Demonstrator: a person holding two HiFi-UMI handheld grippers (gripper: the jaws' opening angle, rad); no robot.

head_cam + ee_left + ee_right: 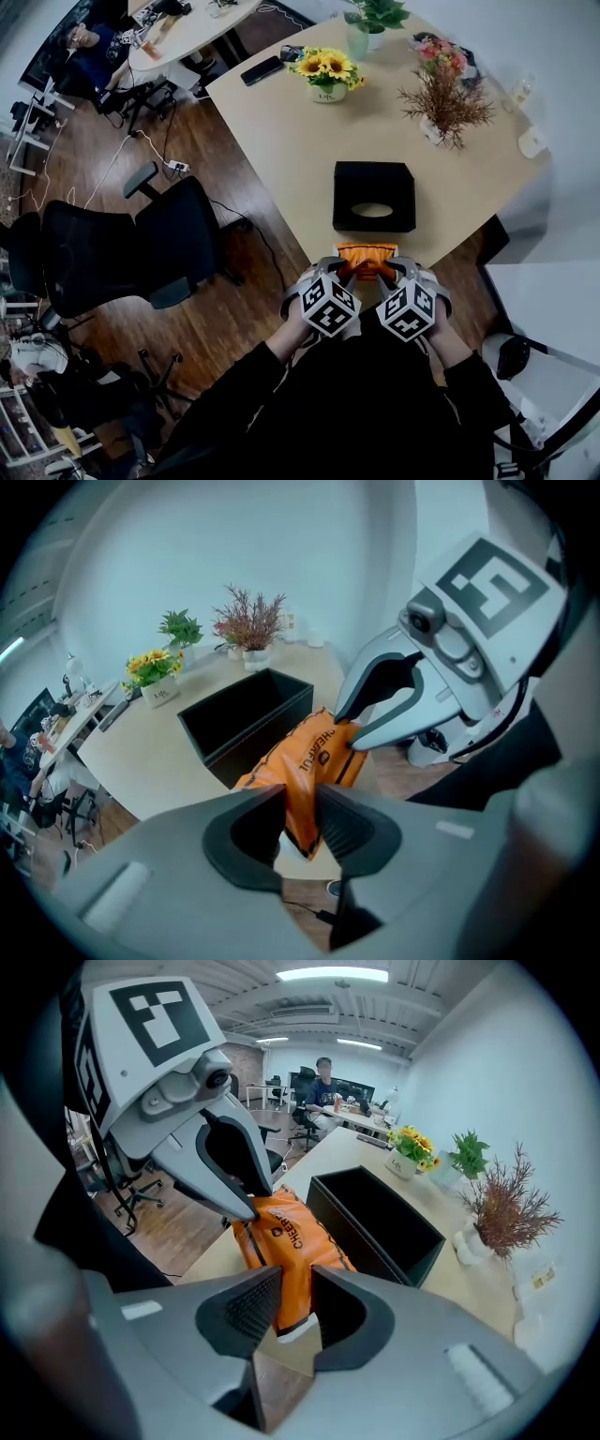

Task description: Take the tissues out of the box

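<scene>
**Head view:** orange tissue pack (367, 253) sits outside the black box (374, 195), at the near edge of the surface (281, 141). Left gripper (351, 268) and right gripper (384, 270) both meet on it.

**Left gripper view:** fingers (246, 834) pinch the pack's near end, and the film is creased between them.

**Right gripper view:** fingers (242, 1305) pinch the other corner, with a white edge showing below.

**Judgement:** light and soft, with a slick wrapper that yields under squeeze. The corners or end seams likely give the surest hold. The flat faces may slip.
</scene>
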